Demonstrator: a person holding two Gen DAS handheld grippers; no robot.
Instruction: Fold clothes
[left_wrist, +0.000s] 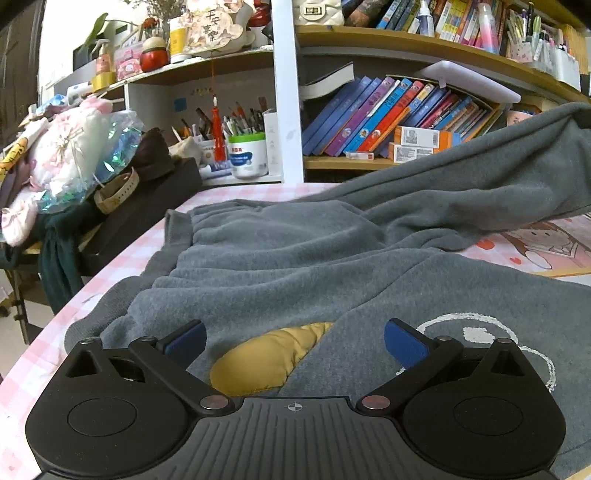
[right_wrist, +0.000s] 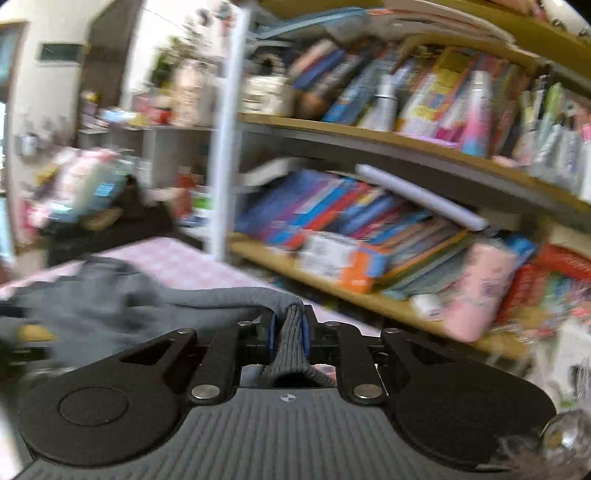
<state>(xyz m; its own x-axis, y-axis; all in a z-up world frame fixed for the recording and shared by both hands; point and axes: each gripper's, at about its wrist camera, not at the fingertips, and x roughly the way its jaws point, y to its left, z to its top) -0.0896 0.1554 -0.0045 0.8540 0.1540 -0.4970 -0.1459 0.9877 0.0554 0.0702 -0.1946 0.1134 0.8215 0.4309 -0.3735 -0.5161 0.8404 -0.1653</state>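
Your right gripper (right_wrist: 289, 328) is pinching the ribbed cuff (right_wrist: 291, 332) of the grey sweatshirt (left_wrist: 295, 258), sleeve lifted off the pink table (left_wrist: 122, 258). Your left gripper (left_wrist: 295, 341) hangs wide over the sweatshirt, gripping nothing.

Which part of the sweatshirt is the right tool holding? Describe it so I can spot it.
Start at the grey sweatshirt spread on the pink checked table. One sleeve lifts off toward the bookshelf side. At its end is the ribbed cuff, clamped in the right tool; its ribs set it apart from the fleece.
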